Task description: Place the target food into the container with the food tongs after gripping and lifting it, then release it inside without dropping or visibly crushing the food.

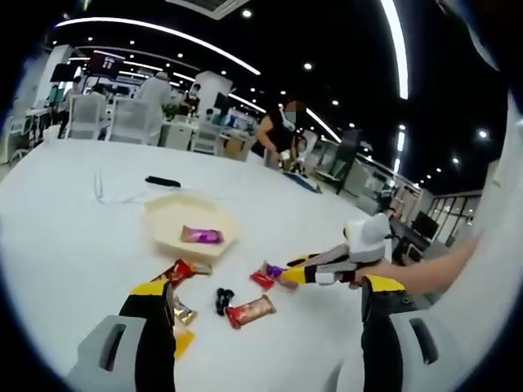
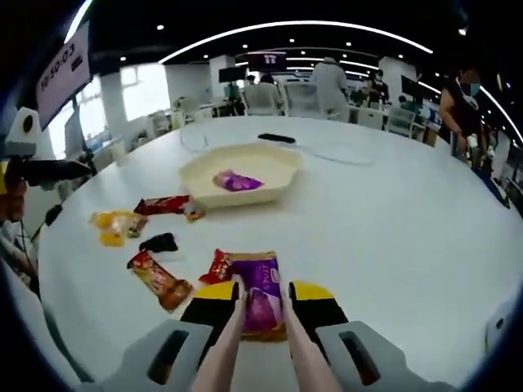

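- My right gripper (image 2: 261,306): jaws closed on the food tongs (image 2: 282,343), whose two arms run forward on either side of the purple snack packet (image 2: 260,296) lying on the desk (image 2: 392,237).
- Red packet (image 2: 218,265) touches the purple one's left edge; brown-red bar (image 2: 159,280) and a small black item (image 2: 159,242) further left.
- Cream tray (image 2: 241,171) sits beyond, holding one purple packet (image 2: 237,181).
- My left gripper (image 1: 265,306): jaws wide open, holding nothing, above the desk near the yellow packet (image 1: 181,314).
- In the left gripper view the right gripper (image 1: 327,267) reaches in from the right.
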{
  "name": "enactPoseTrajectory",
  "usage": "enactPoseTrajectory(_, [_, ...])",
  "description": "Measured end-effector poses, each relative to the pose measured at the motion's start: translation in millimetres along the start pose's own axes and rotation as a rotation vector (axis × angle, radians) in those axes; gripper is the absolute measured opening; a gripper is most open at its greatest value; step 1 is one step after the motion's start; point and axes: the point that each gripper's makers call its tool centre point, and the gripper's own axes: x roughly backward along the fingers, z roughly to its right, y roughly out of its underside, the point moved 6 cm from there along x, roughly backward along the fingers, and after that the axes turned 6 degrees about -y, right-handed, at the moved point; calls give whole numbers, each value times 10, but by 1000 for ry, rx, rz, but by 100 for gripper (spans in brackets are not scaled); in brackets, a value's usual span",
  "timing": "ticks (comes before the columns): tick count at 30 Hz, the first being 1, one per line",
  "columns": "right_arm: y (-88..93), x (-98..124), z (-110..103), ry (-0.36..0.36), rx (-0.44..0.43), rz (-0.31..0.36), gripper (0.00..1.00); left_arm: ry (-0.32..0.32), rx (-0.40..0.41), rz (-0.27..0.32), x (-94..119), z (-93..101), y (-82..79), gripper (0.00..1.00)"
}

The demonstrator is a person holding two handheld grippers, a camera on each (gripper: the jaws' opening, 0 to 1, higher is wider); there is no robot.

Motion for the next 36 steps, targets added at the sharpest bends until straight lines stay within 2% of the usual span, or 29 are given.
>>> enactPoseTrajectory(7, [-5, -14, -28, 31, 16, -2, 22, -8, 11, 17, 44, -18, 9, 94])
enactPoseTrajectory(25, [-14, -16, -15, 23, 12, -14, 21, -11, 33, 31, 108, -107, 25, 93])
enactPoseTrajectory(36, [-25, -15, 13, 30, -42, -15, 21, 9, 28, 26, 108, -85, 16, 92])
